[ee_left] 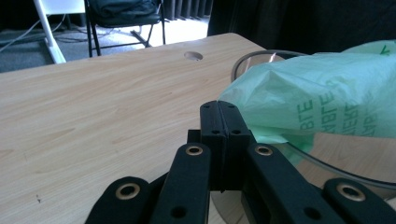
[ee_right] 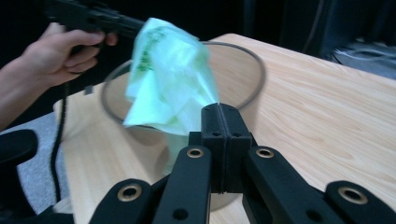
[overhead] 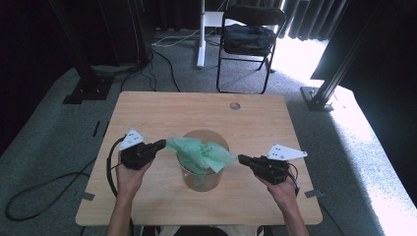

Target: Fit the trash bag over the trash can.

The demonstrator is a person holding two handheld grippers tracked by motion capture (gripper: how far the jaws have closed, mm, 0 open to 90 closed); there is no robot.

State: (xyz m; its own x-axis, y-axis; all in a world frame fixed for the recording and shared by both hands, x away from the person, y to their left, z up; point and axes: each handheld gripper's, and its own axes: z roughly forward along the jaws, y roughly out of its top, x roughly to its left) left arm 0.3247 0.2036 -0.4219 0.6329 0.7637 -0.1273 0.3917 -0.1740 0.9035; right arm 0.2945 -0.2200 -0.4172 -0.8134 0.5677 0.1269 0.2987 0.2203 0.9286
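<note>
Bag [overhead: 202, 153]: in the high view this thin green plastic bag hangs stretched between the two grippers, spread over the mouth of a clear round bin [overhead: 199, 179] that stands near the middle of the wooden surface [overhead: 157, 105]. The left gripper [overhead: 161, 144] has its jaws closed on the bag's left edge, and the right gripper [overhead: 242, 158] has its jaws closed on the right edge; each is held in a hand coming in from below. Behind the surface a black chair [overhead: 248, 37] stands on the grey floor.

In the left gripper view the left gripper [ee_left: 223, 108] has its jaws pressed together, with the edge of the bag [ee_left: 322, 100] pinched at their tips. The bag bulges to the right above the rim of the bin [ee_left: 252, 58].

In the right gripper view the right gripper [ee_right: 223, 111] has its jaws together, clamped on a corner of the bag [ee_right: 168, 84], which rises crumpled above the bin [ee_right: 254, 79]. Farther off the left gripper [ee_right: 126, 25], in a hand [ee_right: 60, 53], holds the bag's upper edge.
</note>
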